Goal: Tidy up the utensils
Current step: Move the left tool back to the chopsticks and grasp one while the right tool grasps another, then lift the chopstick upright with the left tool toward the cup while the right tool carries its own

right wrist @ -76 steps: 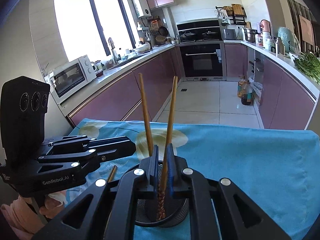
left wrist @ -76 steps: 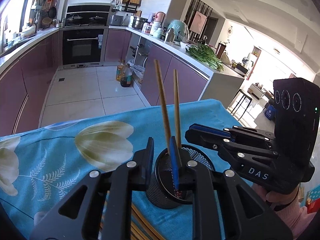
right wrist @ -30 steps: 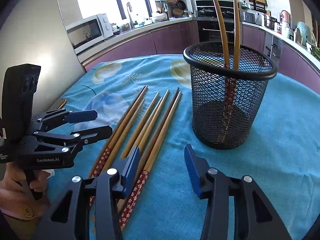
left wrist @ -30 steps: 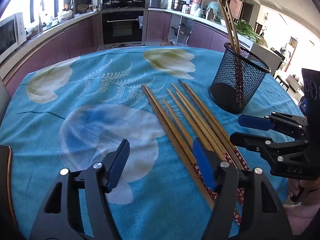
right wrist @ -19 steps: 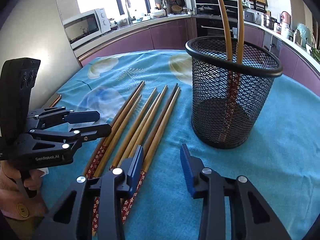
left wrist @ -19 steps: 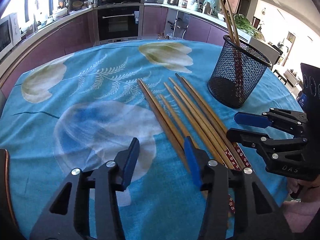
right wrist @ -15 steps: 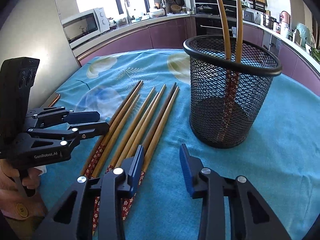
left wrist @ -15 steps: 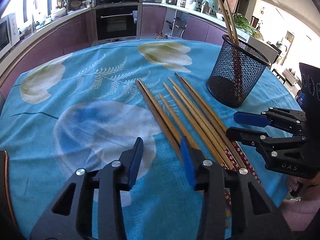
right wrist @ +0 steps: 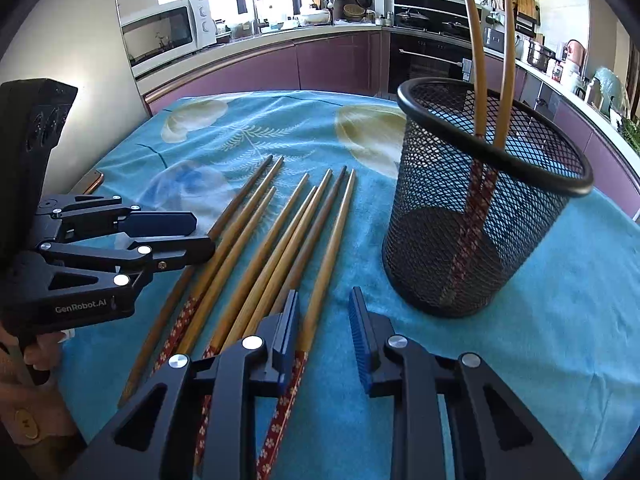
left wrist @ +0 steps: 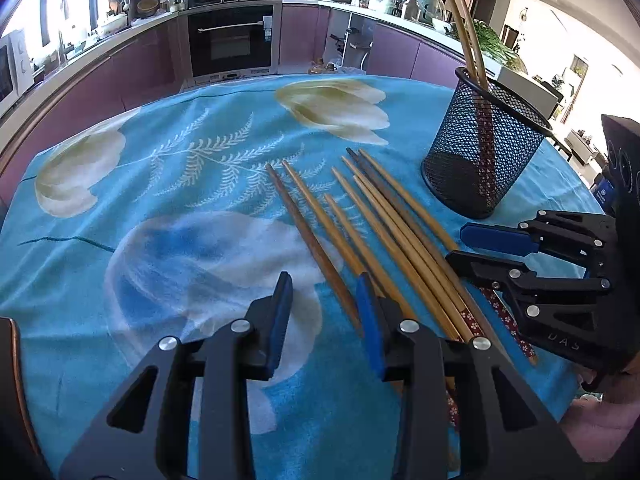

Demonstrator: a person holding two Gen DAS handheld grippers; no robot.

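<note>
Several wooden chopsticks [left wrist: 380, 220] [right wrist: 280, 232] lie side by side on the blue flowered cloth [left wrist: 160, 200]. A black mesh cup [left wrist: 480, 168] [right wrist: 480, 240] stands upright to their right, with two chopsticks [left wrist: 468, 40] [right wrist: 476, 60] leaning inside. My left gripper [left wrist: 323, 292] [right wrist: 202, 234] is low over the left side of the row, jaws closing around the leftmost chopstick without pressing it. My right gripper [right wrist: 324, 304] [left wrist: 458, 246] is closing around the rightmost chopstick, a gap left at one pad.
A dark, copper-edged object [right wrist: 94, 180] lies at the cloth's left edge. Beyond the table are purple kitchen cabinets, an oven [left wrist: 232, 40] and a microwave [right wrist: 164, 36]. A hand [right wrist: 36, 360] holds the left gripper's handle.
Both grippers left the mesh cup, with two chopsticks staying in it, and came down over the row on the cloth. Their jaws have narrowed, each around an outer chopstick.
</note>
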